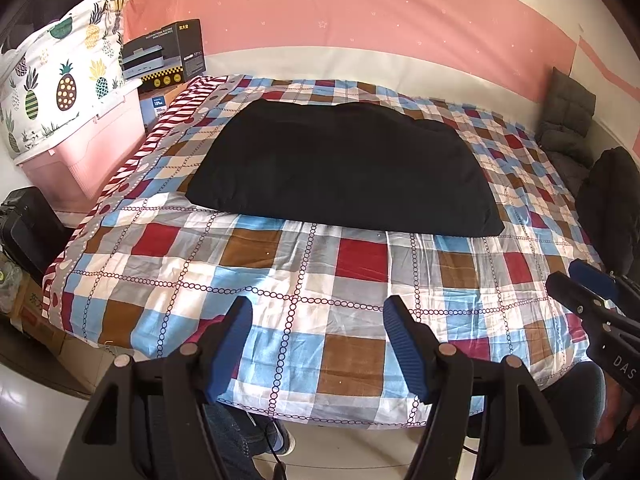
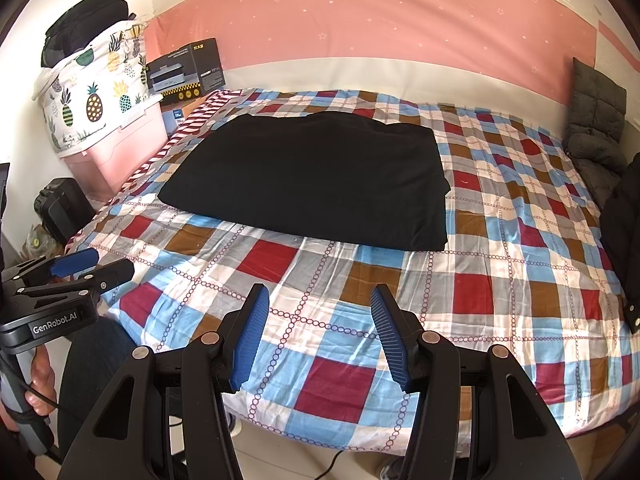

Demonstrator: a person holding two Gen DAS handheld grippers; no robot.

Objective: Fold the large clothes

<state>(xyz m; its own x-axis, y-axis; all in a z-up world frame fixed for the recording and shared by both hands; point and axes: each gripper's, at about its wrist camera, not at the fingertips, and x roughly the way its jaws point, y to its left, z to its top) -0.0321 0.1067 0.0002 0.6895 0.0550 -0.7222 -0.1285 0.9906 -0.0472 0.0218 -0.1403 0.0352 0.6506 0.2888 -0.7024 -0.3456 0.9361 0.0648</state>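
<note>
A large black garment [image 1: 340, 168] [image 2: 312, 176] lies folded into a flat rectangle in the middle of the checked bed [image 1: 280, 272] [image 2: 500, 264]. My left gripper [image 1: 318, 308] hovers over the bed's near edge, open, with nothing between its blue pads. My right gripper [image 2: 320, 296] also hangs over the near edge, open and empty. Both stay well short of the garment. The right gripper's side shows at the right of the left wrist view [image 1: 580, 284]. The left gripper shows at the left of the right wrist view [image 2: 92, 268], held by a hand [image 2: 40, 380].
A pink storage bin [image 1: 84, 152] [image 2: 124, 144] with a pineapple-print bag [image 1: 60, 80] [image 2: 92, 96] stands left of the bed, a boxed appliance [image 1: 168, 56] [image 2: 188, 72] behind it. A grey cushion [image 1: 568, 116] [image 2: 596, 120] leans at the far right. A black case [image 1: 28, 224] [image 2: 64, 208] sits on the floor at the left.
</note>
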